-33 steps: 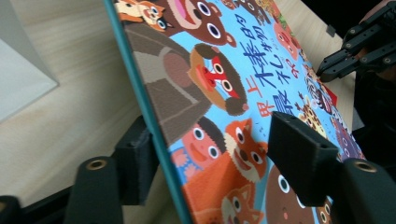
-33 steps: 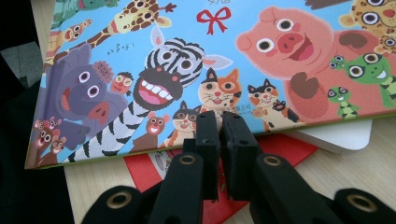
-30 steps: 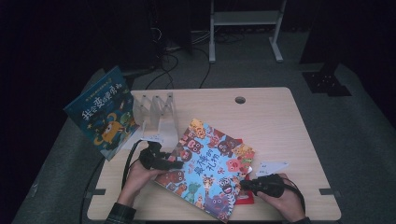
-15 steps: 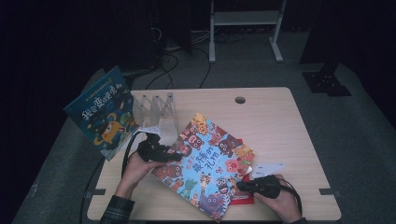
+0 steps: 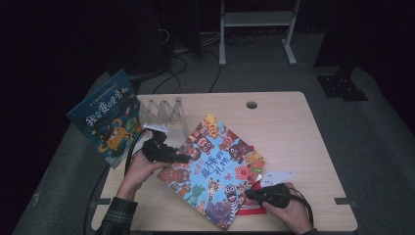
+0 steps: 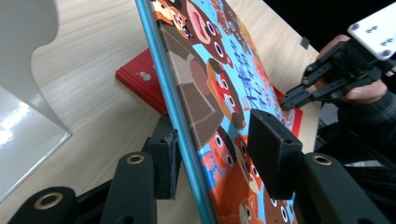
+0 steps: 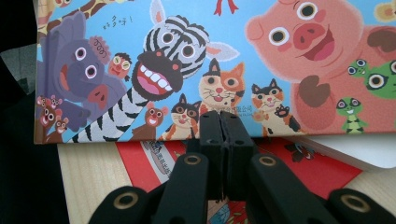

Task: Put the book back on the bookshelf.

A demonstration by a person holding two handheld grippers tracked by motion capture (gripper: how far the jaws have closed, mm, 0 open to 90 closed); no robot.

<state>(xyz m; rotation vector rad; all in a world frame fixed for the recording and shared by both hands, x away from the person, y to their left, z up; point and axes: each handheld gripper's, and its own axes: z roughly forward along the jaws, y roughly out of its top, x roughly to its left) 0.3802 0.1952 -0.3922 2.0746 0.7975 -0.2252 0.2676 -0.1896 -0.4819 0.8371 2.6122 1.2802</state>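
A picture book with cartoon animals on a blue cover [image 5: 215,169] lies slanted across the table's middle, its left edge raised. My left gripper [image 5: 182,158] is open with its jaws astride that raised edge [image 6: 187,140]; one pad touches the underside and the other stands off the cover. A red book [image 5: 250,209] lies flat under the picture book's near corner. My right gripper [image 5: 249,195] is shut with nothing in it, its tips [image 7: 219,125] against the picture book's lower edge [image 7: 187,60], over the red book [image 7: 149,163]. It also appears far off [image 6: 292,98].
A blue book [image 5: 105,117] hangs off the table's left edge. A clear zigzag book stand [image 5: 164,110] stands at the back left, its white base [image 6: 28,126] near my left jaws. The table [image 5: 288,132] has a cable hole [image 5: 251,105] at the back.
My left gripper moved up and to the right onto the picture book's left edge, which has risen. My right gripper slid left to the book's lower edge.
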